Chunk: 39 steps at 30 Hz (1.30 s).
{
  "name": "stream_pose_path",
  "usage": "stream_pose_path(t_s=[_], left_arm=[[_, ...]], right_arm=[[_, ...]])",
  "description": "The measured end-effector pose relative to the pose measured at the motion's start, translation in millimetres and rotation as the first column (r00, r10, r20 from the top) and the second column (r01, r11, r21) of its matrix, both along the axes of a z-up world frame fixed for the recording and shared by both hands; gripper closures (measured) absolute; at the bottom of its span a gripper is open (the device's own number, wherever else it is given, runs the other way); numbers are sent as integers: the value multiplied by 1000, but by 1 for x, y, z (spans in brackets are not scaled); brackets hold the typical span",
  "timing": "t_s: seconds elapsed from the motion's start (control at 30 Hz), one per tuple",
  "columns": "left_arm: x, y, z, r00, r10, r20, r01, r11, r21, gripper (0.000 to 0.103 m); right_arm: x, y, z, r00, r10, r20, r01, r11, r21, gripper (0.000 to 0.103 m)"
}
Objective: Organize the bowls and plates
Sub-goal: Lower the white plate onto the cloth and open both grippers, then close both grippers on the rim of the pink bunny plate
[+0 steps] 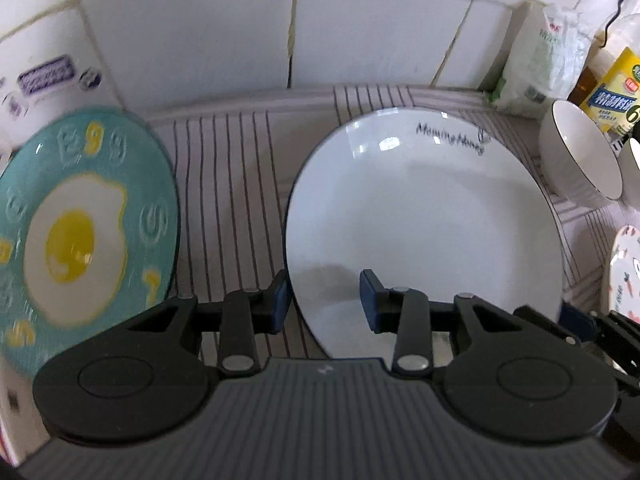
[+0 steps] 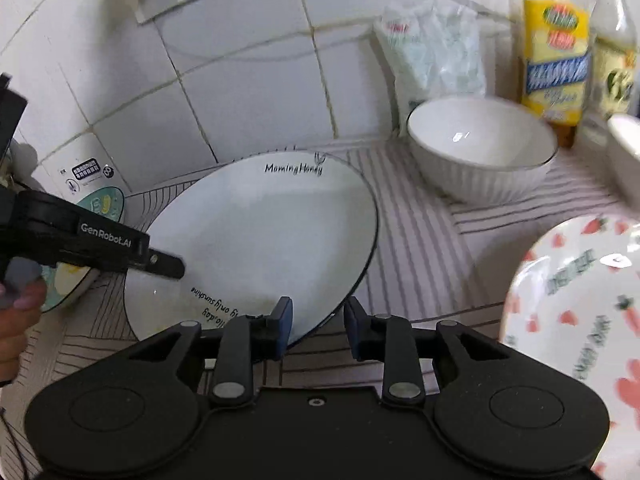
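Rim of the white plate (image 2: 256, 240) is straddled at lower centre by the released right gripper (image 2: 318, 320), while the left gripper (image 1: 324, 298), likewise unclenched, straddles the opposite edge.

White plate (image 1: 420, 216) looks like glossy glazed ceramic, catching highlights. The egg plate (image 1: 84, 232) is shiny too, with raised embossed bits. The bowl (image 2: 480, 152) has a ribbed outside and smooth glossy inside. Striped mat (image 1: 240, 184) reads as matt cloth. Both grippers (image 1: 324, 300) (image 2: 318, 322) are matt black plastic with metal pins, and the wall tiles (image 1: 192, 32) are glossy.
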State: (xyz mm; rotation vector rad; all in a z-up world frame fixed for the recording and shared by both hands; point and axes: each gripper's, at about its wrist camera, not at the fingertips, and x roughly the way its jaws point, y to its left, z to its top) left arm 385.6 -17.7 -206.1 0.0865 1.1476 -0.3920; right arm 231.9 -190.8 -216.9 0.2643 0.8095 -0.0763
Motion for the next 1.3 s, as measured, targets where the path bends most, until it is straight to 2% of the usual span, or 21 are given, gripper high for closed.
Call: stream_pose_path(t_s=[0.03,0.07,0.23,0.33,0.37,0.4,0.5,0.57,0.6,0.7,0.8,0.93,1.13,1.23,1.3], left_arm=[[-6,0,5,1000,2,3,-2,1000,3,62],[-13,-1,11,1000,7,20,-7,1000,10,61],[-48,-7,39,999,-8,45,7,1000,29,56],[-70,-11,57,997,-37,75,34,999,39,55],[-78,-12,63,995,-43,85,41,999,30,52],[-85,-13,67,995,-49,91,47,999,19,51],[-107,-19,76,993,-81,85,82,997,-10,49],[-117,-26,81,995,-75,71,76,997,-18,47],[-124,-29,86,995,-67,75,69,997,-26,43],[-148,-41,102,987,-89,133,95,995,-38,32],[-164,-49,113,980,-104,172,116,991,-60,28],[-181,-65,116,972,-133,193,151,985,-82,27],[-193,-93,95,953,-171,250,202,974,-106,22],[-190,-117,83,925,-229,303,273,955,-112,22],[-186,-129,73,917,-255,308,303,945,-121,22]], right_arm=[[-6,1,4,1000,2,6,-2,1000,-11,63],[-14,2,11,1000,-1,11,1,1000,-21,54],[-53,-9,40,999,-17,46,18,1000,-15,51],[-76,-18,60,998,-28,58,29,999,-17,45],[-86,-21,68,997,-35,69,37,999,-25,41],[-94,-23,74,996,-47,79,50,998,-39,32],[-112,-30,86,992,-85,95,93,992,-82,20],[-128,-36,93,986,-111,122,123,988,-94,16],[-136,-39,95,983,-127,129,140,985,-96,15],[-158,-47,101,975,-162,154,176,981,-82,12],[-179,-52,102,969,-177,171,192,978,-77,11],[-199,-58,100,953,-246,180,267,958,-104,11],[-212,-71,83,946,-274,173,290,954,-73,11],[-210,-82,62,931,-329,157,341,939,-55,11],[-207,-89,46,925,-352,140,364,929,-64,11]])
